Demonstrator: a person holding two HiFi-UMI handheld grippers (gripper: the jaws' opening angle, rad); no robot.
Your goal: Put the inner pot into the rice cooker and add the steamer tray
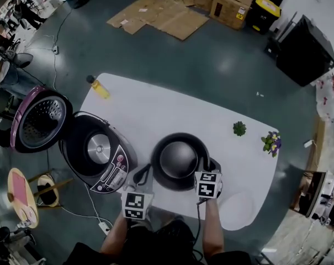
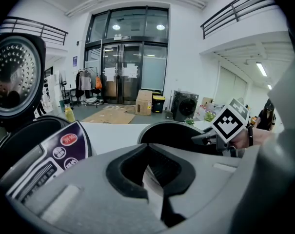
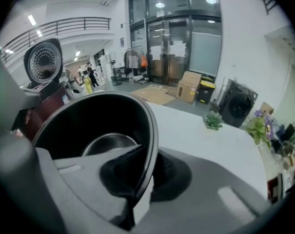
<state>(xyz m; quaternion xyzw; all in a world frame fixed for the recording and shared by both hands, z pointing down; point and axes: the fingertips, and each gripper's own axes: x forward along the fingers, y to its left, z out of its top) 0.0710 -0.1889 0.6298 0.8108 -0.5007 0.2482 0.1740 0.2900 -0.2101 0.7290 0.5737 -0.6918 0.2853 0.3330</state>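
On the white table (image 1: pixel 155 109) in front of you, the inner pot (image 1: pixel 179 160) stands upright just to the right of the rice cooker (image 1: pixel 97 156). The cooker's lid (image 1: pixel 38 120) is thrown back and its well holds no pot. So neither half of the job is done: the pot is not yet in the cooker, and no tray sits on it.

Your right gripper (image 3: pixel 141 172) is clamped on the pot's rim, one jaw inside the wall and one outside, so that side looks ready for the lift. Your left gripper (image 2: pixel 148 152) has its jaws drawn narrow with nothing between them. It sits just short of the pot's near-left edge, beside the cooker's control panel (image 2: pixel 49 165).

A pale round shape (image 1: pixel 237 207) by your right forearm may be the steamer tray; I cannot tell. You have yet to carry the pot across, seat it, and add the tray.
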